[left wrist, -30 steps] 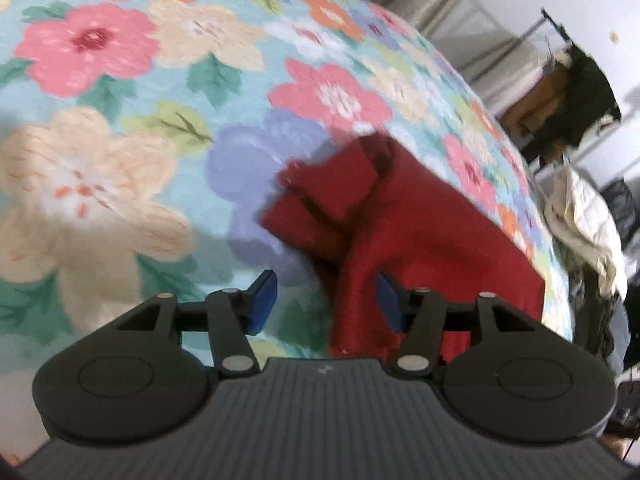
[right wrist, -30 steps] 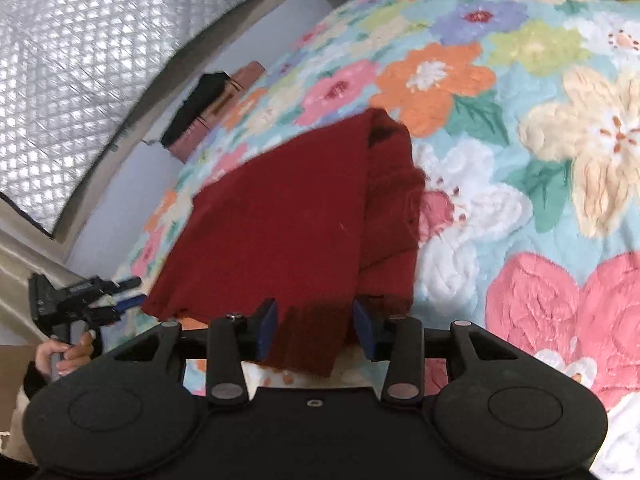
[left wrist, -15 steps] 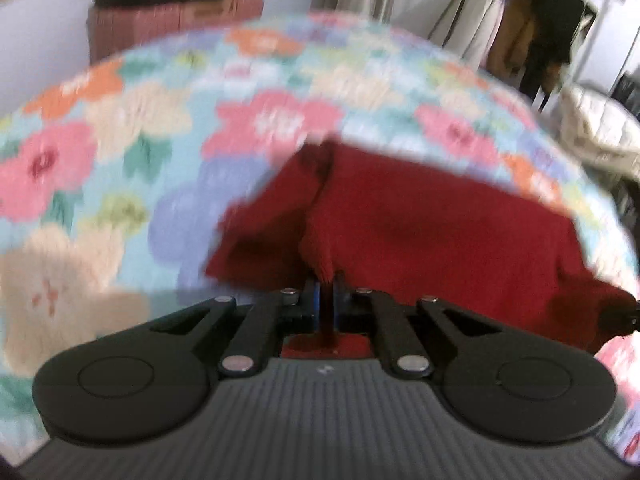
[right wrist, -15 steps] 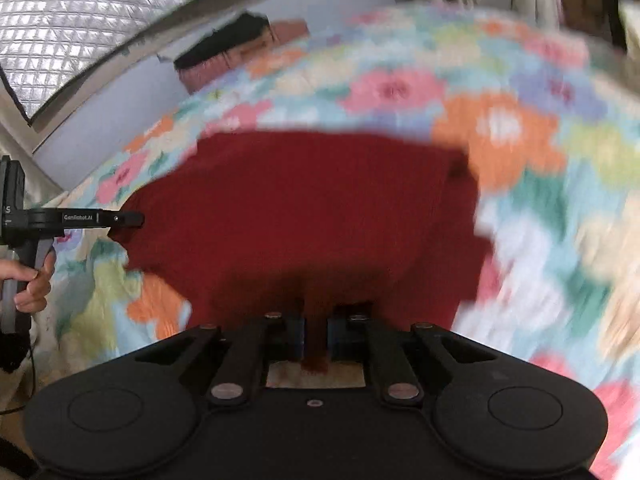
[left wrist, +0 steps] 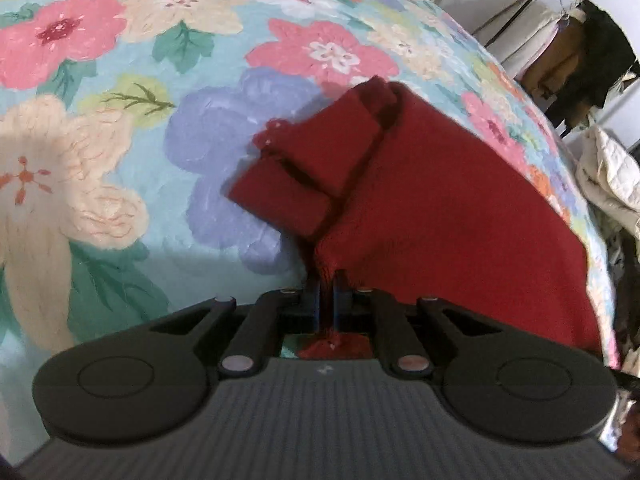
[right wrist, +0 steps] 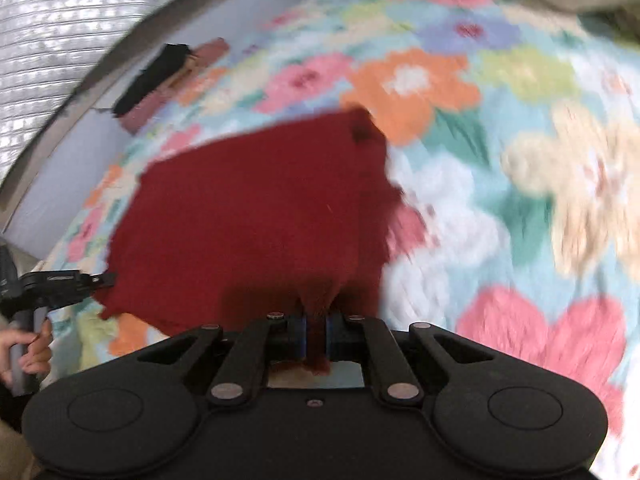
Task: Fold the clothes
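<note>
A dark red knit garment (left wrist: 432,200) lies on a floral quilt (left wrist: 120,120). Its sleeve is folded across the left side in the left wrist view. My left gripper (left wrist: 327,292) is shut on the garment's near edge, and red cloth bunches between its blue pads. My right gripper (right wrist: 316,330) is shut on another corner of the same garment (right wrist: 256,216), which spreads ahead of it. The left gripper also shows in the right wrist view (right wrist: 100,278), pinching the garment's far left corner, with a hand on its handle. The right wrist view is motion-blurred.
The quilt (right wrist: 520,152) covers a bed. A clothes rack with dark garments (left wrist: 592,56) and a cream quilted jacket (left wrist: 608,176) stand at the right. A brown box with a black item (right wrist: 168,72) sits by the wall under a silver quilted panel (right wrist: 80,20).
Both grippers closed on the garment's edge a second ago and now hold it. The cloth has been pulled and lifted, and the views have swung over the bed.
</note>
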`<state>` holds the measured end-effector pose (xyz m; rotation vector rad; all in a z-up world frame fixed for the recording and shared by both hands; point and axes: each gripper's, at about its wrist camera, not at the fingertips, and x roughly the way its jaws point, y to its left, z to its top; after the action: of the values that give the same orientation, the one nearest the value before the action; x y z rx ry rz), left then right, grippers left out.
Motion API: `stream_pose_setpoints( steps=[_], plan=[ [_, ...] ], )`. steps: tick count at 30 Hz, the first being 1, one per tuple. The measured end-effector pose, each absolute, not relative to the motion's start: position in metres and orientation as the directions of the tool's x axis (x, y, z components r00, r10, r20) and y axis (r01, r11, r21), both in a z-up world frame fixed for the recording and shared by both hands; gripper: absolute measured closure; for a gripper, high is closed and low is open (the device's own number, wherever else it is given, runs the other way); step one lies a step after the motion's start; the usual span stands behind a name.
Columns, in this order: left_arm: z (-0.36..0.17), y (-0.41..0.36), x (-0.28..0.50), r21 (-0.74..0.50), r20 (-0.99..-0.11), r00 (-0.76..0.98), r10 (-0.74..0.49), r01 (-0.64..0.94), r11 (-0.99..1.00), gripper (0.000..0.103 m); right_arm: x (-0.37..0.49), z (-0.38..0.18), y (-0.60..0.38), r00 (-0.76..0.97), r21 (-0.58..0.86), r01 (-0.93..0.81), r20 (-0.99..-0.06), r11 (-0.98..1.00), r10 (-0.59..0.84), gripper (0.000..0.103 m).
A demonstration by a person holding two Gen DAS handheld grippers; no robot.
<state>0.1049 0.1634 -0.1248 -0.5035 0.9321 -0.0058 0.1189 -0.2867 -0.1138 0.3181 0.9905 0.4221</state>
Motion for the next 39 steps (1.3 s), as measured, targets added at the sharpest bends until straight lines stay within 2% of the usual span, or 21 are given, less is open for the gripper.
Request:
stream_pose_setpoints(
  steps=[3,6,8,11,12,16,19,21,26,31,33,35,37,38,39],
  plan=[
    [-0.118,0.161,0.105,-0.424,-0.753,0.618,-0.224,-0.195,0.884,0.098,0.119,-0.103,-0.281,0.490,0.447,-0.230,-0.714,0.865,0.500,0.093],
    [-0.117,0.171,0.107,-0.576,-0.686,0.642,-0.343,-0.191,0.795,0.098,0.120,-0.080,-0.279,0.489,0.505,-0.277,-0.658,0.817,0.572,0.093],
    [-0.116,0.176,0.109,-0.645,-0.643,0.659,-0.391,-0.188,0.741,0.098,0.120,-0.063,-0.282,0.471,0.616,-0.290,-0.574,0.732,0.670,0.093],
    [-0.115,0.172,0.107,-0.638,-0.645,0.656,-0.392,-0.179,0.749,0.098,0.133,-0.057,-0.291,0.387,0.859,-0.282,-0.305,0.427,0.870,0.093],
    [-0.117,0.170,0.106,-0.616,-0.665,0.646,-0.376,-0.190,0.764,0.098,0.137,-0.060,-0.293,0.374,0.881,-0.265,-0.280,0.391,0.884,0.093],
    [-0.127,0.167,0.103,-0.502,-0.750,0.598,-0.284,-0.234,0.833,0.097,0.137,-0.084,-0.299,0.444,0.748,-0.199,-0.507,0.633,0.739,0.092],
    [-0.127,0.166,0.102,-0.435,-0.783,0.576,-0.235,-0.236,0.869,0.096,0.131,-0.106,-0.300,0.438,0.661,-0.136,-0.628,0.738,0.643,0.092],
    [-0.123,0.167,0.101,-0.427,-0.781,0.583,-0.224,-0.236,0.873,0.096,0.125,-0.112,-0.293,0.437,0.565,-0.154,-0.697,0.811,0.568,0.092],
    [-0.125,0.173,0.100,-0.384,-0.798,0.581,-0.159,-0.288,0.877,0.096,0.115,-0.106,-0.286,0.444,0.421,-0.209,-0.763,0.883,0.469,0.092],
    [-0.124,0.163,0.099,-0.325,-0.821,0.557,-0.130,-0.267,0.907,0.096,0.107,-0.113,-0.290,0.436,0.290,-0.257,-0.816,0.922,0.378,0.093],
    [-0.120,0.160,0.098,-0.323,-0.819,0.558,-0.133,-0.258,0.910,0.096,0.107,-0.120,-0.303,0.431,0.348,-0.204,-0.808,0.915,0.403,0.084],
    [-0.111,0.161,0.092,-0.355,-0.800,0.580,-0.154,-0.251,0.900,0.095,0.106,-0.122,-0.314,0.440,0.439,-0.151,-0.773,0.886,0.457,0.079],
    [-0.095,0.151,0.081,-0.359,-0.765,0.621,-0.169,-0.193,0.913,0.092,0.103,-0.120,-0.321,0.459,0.504,-0.126,-0.734,0.855,0.500,0.069],
    [-0.086,0.144,0.076,-0.350,-0.748,0.640,-0.174,-0.157,0.924,0.089,0.102,-0.119,-0.322,0.467,0.509,-0.118,-0.729,0.852,0.500,0.053],
    [-0.078,0.134,0.072,-0.343,-0.730,0.657,-0.188,-0.114,0.932,0.076,0.100,-0.119,-0.323,0.482,0.501,-0.103,-0.731,0.860,0.483,0.038]
  ],
)
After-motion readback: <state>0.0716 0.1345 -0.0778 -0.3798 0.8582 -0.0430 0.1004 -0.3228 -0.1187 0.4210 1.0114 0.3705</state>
